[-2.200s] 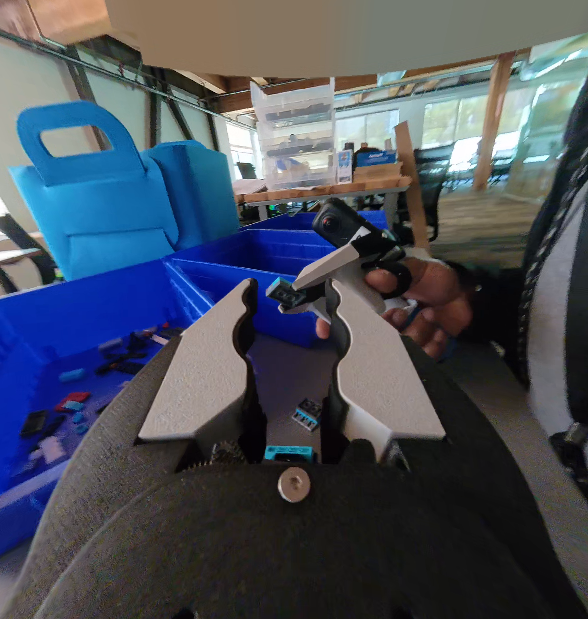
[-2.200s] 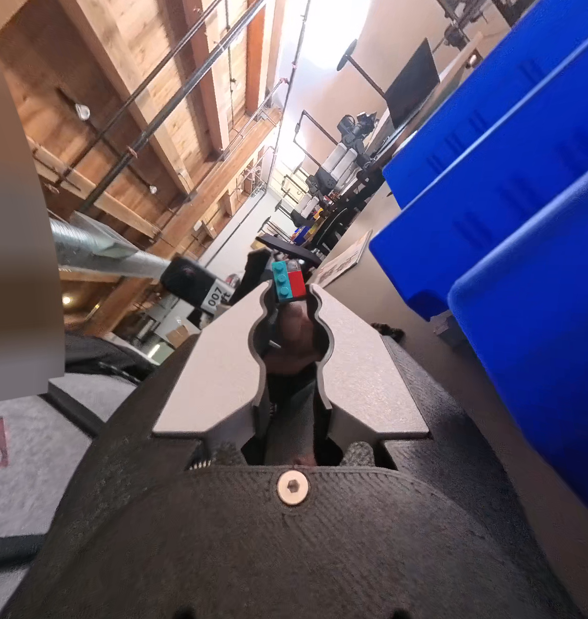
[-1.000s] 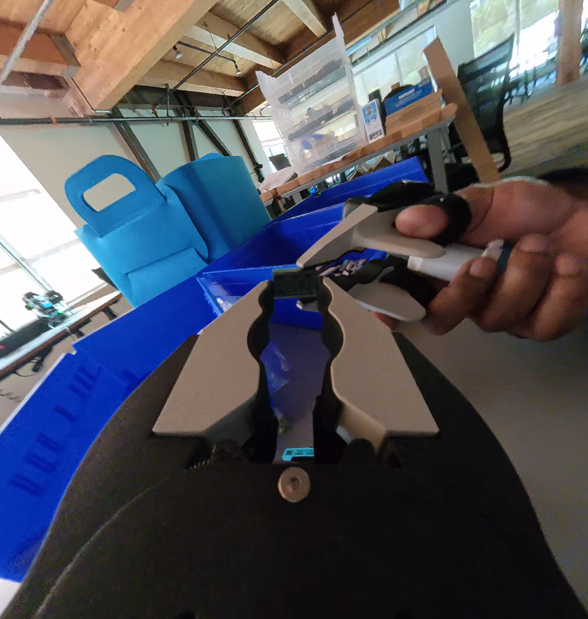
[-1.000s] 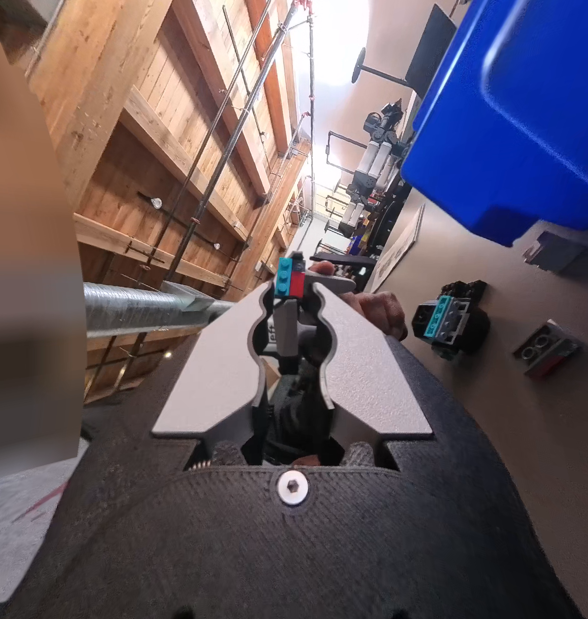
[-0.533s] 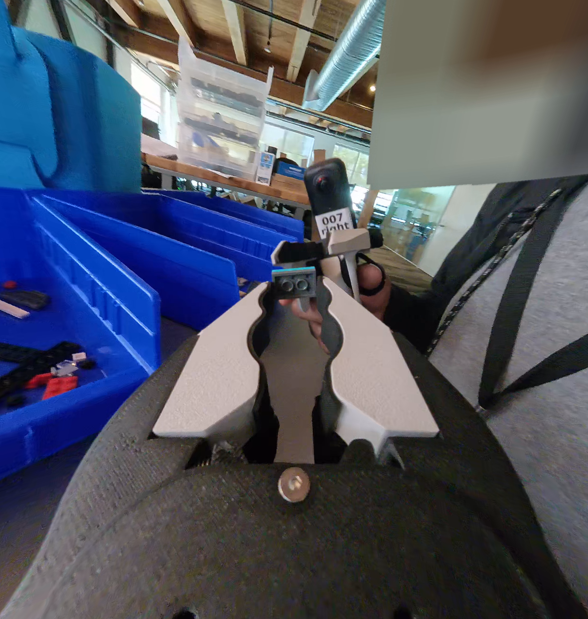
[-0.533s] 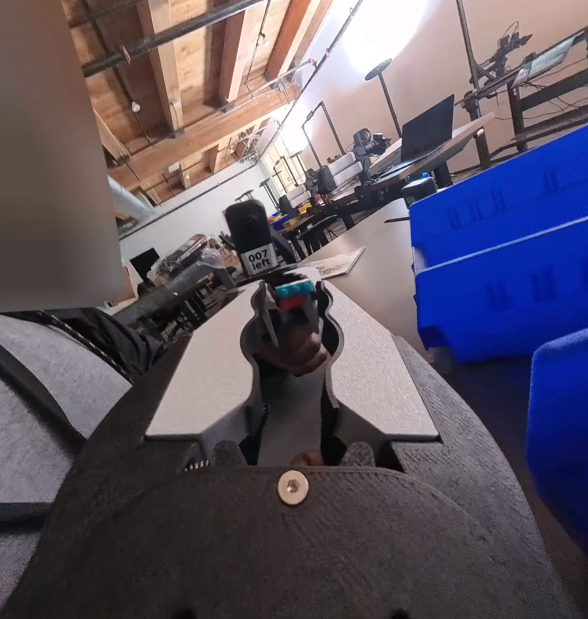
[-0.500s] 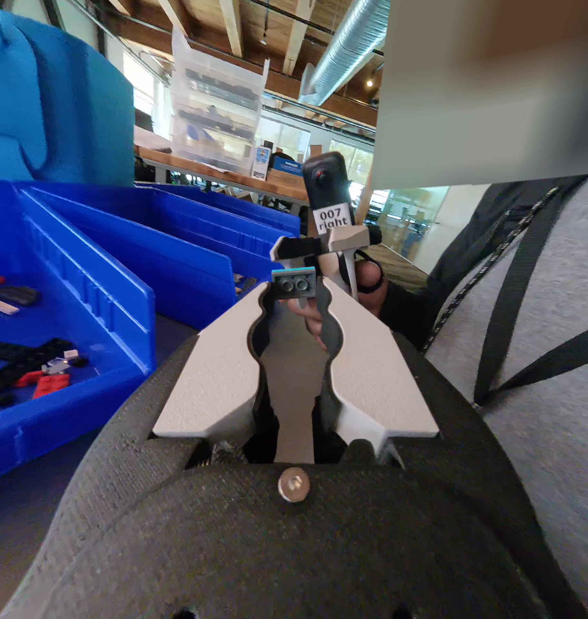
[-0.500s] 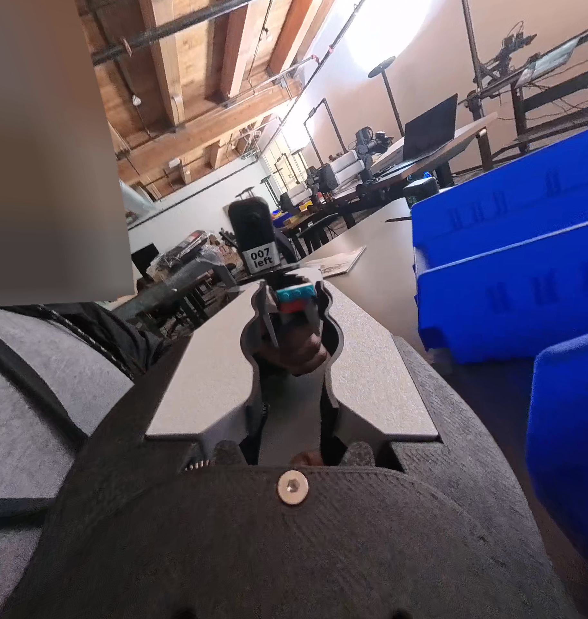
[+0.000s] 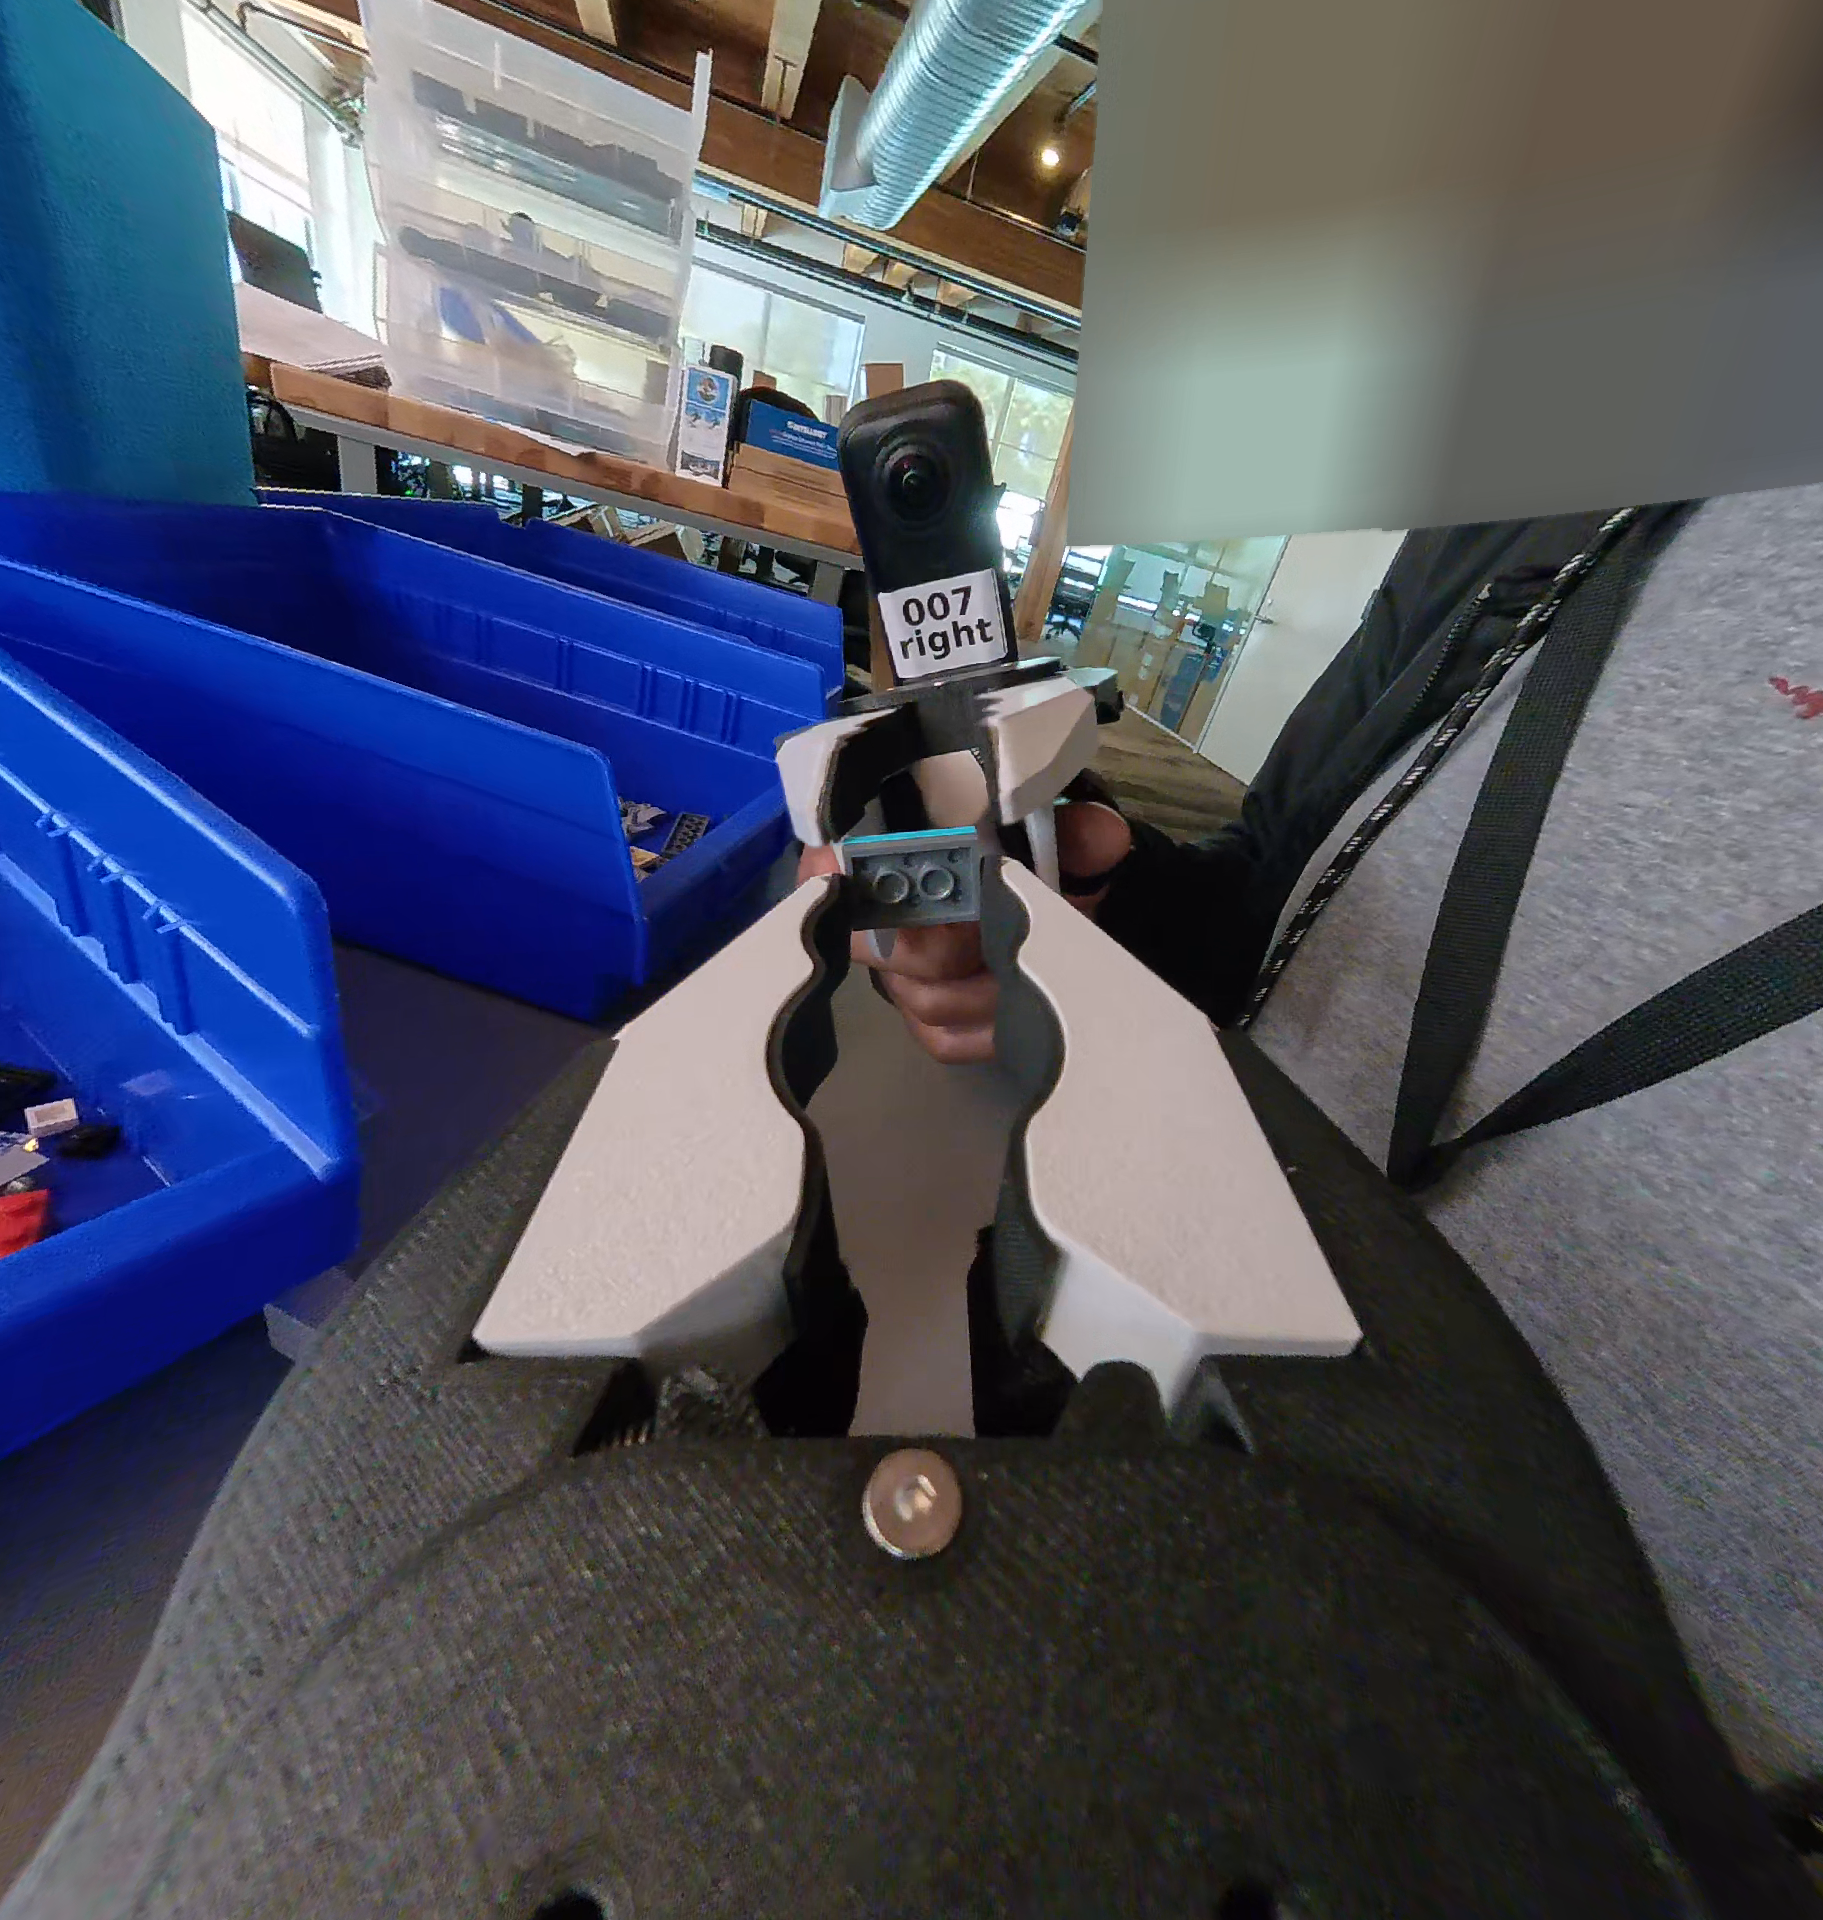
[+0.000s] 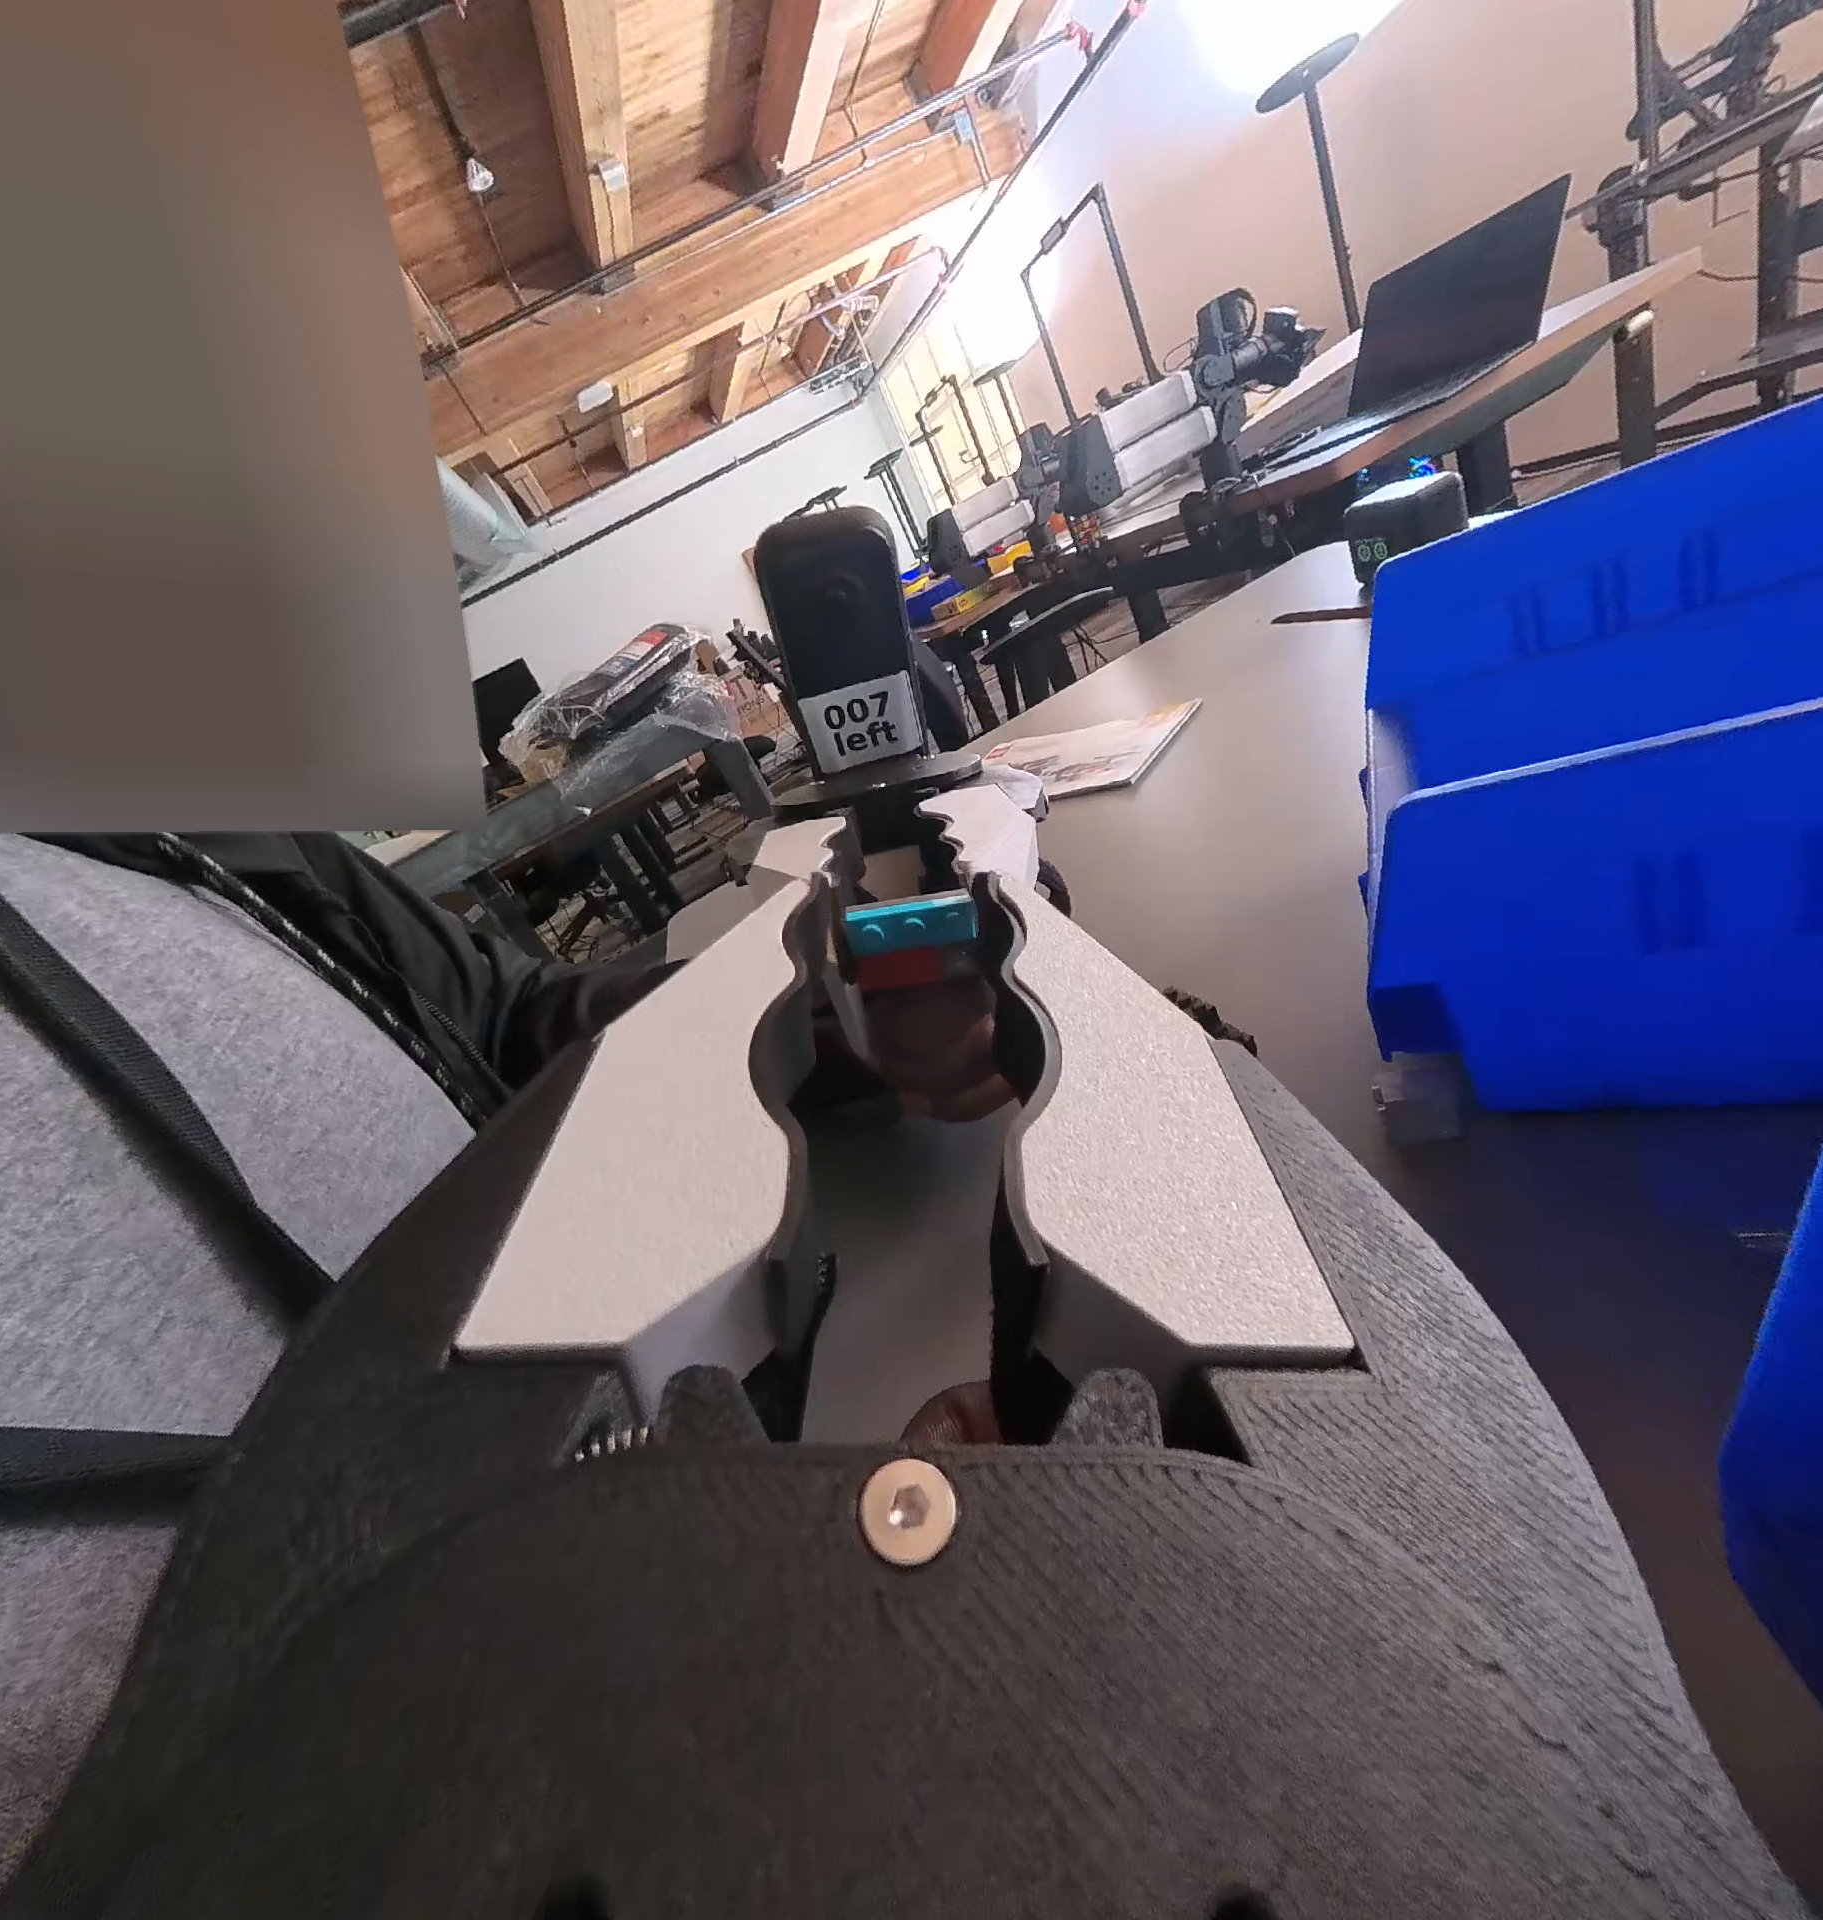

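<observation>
The two grippers are facing each other nose to nose above the table. The left gripper (image 9: 912,894) is clenching a small grey brick (image 9: 912,883), underside tubes turned toward its own camera. The right gripper (image 10: 907,935) is pinching a teal plate stacked on a red brick (image 10: 907,943). In the left wrist view the teal edge is sitting right along the top of the grey brick, so the pieces are touching or all but touching; whether they are seated I cannot tell. Blue bins (image 9: 450,727) are standing off to the side, one holding loose pieces (image 9: 13,1164). A booklet (image 10: 1094,753) is lying farther down the table (image 10: 1250,831). A person in a grey sweatshirt (image 9: 1665,935) is holding both tools.
</observation>
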Demonstrator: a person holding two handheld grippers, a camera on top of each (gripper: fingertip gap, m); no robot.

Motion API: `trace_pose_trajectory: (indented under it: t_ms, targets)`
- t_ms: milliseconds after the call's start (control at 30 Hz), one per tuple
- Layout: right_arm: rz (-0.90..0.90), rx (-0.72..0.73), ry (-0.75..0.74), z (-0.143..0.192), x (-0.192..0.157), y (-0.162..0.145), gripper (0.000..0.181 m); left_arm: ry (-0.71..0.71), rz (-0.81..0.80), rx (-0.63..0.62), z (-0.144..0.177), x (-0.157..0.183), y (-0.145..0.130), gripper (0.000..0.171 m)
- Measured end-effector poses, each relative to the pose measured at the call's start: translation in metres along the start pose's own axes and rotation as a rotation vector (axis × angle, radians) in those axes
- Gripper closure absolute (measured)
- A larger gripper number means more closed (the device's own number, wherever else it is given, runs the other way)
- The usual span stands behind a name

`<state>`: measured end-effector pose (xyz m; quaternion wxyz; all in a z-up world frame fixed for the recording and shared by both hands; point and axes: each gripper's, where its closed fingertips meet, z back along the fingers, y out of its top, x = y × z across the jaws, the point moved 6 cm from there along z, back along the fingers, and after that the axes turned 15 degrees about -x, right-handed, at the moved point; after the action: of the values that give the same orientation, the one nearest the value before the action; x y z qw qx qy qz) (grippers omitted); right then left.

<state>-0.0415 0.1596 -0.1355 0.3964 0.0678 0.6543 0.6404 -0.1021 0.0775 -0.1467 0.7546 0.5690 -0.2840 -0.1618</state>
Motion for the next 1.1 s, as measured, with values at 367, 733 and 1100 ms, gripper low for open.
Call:
trace_pose_trajectory:
  t_ms: [367, 733, 1100]
  targets:
    - [0.002, -0.032, 0.023, -0.0024, 0.0001, -0.0046, 0.154, -0.026, 0.004, -0.013, -0.0012, 0.0014, -0.0019, 0.146]
    - [0.041, -0.018, -0.097, -0.0015, 0.005, -0.0046, 0.155, 0.057, -0.002, -0.025, -0.0018, -0.0038, -0.0028, 0.146]
    - [0.11, 0.013, -0.231, -0.002, 0.0044, -0.0035, 0.156, 0.122, -0.024, -0.017, -0.0011, -0.0057, -0.0012, 0.146]
